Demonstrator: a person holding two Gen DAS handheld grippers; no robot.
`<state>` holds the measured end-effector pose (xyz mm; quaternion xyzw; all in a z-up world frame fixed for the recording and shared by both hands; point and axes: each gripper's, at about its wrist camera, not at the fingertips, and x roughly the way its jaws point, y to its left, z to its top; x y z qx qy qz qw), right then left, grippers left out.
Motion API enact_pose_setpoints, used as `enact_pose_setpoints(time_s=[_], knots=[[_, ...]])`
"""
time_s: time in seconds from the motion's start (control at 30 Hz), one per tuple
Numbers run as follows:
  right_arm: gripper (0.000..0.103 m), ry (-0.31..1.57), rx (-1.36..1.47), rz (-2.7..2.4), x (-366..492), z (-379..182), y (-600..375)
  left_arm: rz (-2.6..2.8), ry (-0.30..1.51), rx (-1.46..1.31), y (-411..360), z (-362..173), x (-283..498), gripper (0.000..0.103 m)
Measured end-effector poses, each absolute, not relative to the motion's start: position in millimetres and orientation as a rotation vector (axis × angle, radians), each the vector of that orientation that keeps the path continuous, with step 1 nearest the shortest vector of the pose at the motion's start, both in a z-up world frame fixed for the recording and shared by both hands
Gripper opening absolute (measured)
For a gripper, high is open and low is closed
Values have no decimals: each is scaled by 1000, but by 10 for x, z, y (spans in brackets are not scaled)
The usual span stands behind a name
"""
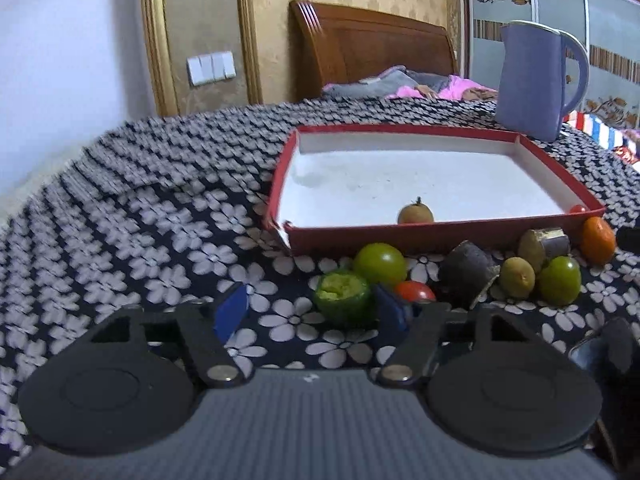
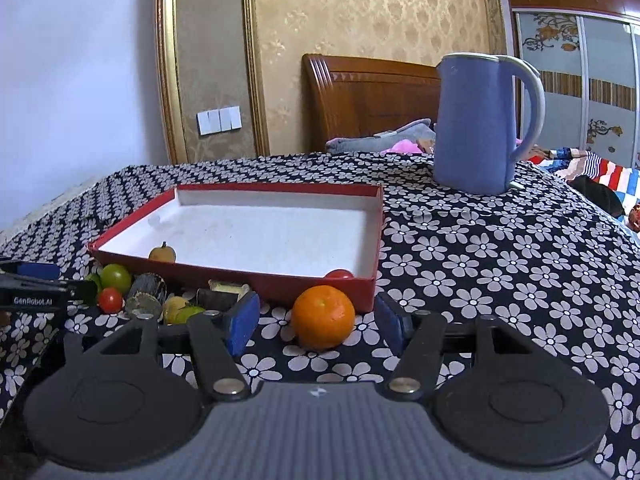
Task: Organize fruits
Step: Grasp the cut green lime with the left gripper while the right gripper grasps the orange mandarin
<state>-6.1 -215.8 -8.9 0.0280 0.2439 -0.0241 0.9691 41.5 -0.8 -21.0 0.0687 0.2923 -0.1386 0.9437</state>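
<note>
A red box with a white inside (image 1: 440, 236) (image 2: 240, 280) lies on the flowered cloth. It holds a small brown fruit (image 1: 416, 213) (image 2: 162, 254) and a red tomato (image 1: 578, 209) (image 2: 339, 274). Loose fruit lies before the box. My left gripper (image 1: 312, 308) is open, with a cut green fruit (image 1: 342, 295) between its fingers, close to the right one. A green fruit (image 1: 380, 265) and a red tomato (image 1: 414, 291) lie just beyond. My right gripper (image 2: 316, 320) is open around an orange (image 2: 323, 316) (image 1: 598, 240), not touching it.
A blue kettle (image 1: 536, 80) (image 2: 480, 120) stands behind the box at the right. Two dark cylinder pieces (image 1: 468, 270) (image 1: 544, 244), a yellow-green fruit (image 1: 518, 278) and a green fruit (image 1: 560, 280) lie in the row. A bed headboard (image 1: 368, 48) stands behind the table.
</note>
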Motion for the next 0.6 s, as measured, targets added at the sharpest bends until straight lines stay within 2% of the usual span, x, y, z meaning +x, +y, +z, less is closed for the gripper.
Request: enact_pose_setpoints(time_s=[0.1,0.17,0.23,0.6], knots=[[63,493,50,-42,-57,-90,-2134,-328,637,102,-17,-254,479,40],[63,495,47,-42,-49,-92,-2126,-332,646,89,-28,-271,510,38],[63,500,44,-43,-36,-100,-2124,-343,642,87,-36,-270,502,28],[63,555,14,-46,71,-180,-2099,-266,561,87,88,-146,353,28]])
